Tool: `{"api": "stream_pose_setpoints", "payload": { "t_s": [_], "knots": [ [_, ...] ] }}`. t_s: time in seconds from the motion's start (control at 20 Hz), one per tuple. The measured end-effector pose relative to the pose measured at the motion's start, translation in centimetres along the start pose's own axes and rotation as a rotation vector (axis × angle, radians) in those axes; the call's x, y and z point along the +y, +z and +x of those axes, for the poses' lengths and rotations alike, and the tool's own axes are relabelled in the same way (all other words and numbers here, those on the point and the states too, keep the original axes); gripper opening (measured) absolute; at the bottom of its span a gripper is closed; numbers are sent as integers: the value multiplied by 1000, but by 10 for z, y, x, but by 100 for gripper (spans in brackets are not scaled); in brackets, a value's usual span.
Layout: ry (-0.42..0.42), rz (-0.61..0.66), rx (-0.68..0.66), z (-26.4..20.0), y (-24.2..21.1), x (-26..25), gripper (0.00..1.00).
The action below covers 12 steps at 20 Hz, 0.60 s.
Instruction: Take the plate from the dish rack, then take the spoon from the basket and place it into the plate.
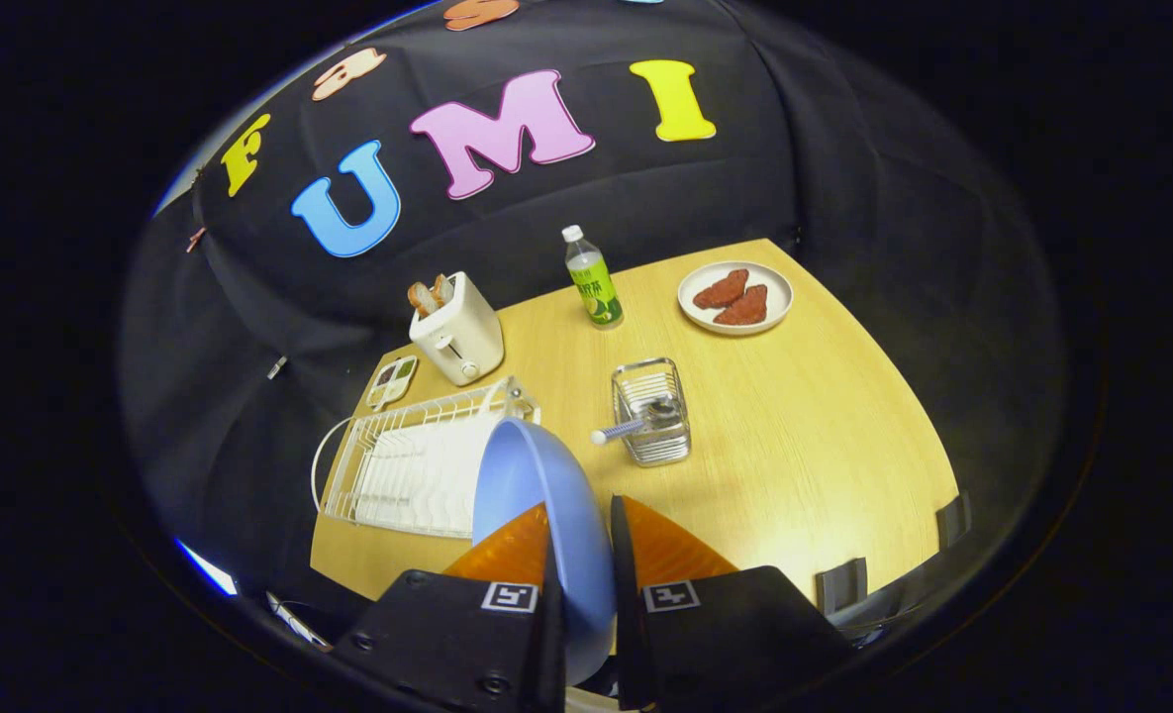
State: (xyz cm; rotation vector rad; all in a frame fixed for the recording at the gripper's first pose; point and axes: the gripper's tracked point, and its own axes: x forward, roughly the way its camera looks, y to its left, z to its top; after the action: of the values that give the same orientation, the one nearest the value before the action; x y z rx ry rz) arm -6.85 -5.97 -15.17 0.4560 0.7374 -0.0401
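Claw [582, 555] grips blue plate [532, 495] | spoon [635, 424] in basket [651, 411]

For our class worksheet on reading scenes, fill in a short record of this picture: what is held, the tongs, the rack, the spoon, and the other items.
held: blue plate, tilted on edge above the table
tongs: shut on the blue plate
dish rack: white, no dishes in it
spoon: in wire basket, handle poking out
others: toaster, bottle, white plate of food
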Motion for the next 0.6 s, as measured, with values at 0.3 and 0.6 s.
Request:
{"api": "stream_pose_setpoints", "payload": {
  "t_s": [0.3, 0.6],
  "knots": [
    [124, 71, 132, 47, -30, -48, 24],
    [172, 52, 205, 99, -46, -66, 24]
  ]
}}
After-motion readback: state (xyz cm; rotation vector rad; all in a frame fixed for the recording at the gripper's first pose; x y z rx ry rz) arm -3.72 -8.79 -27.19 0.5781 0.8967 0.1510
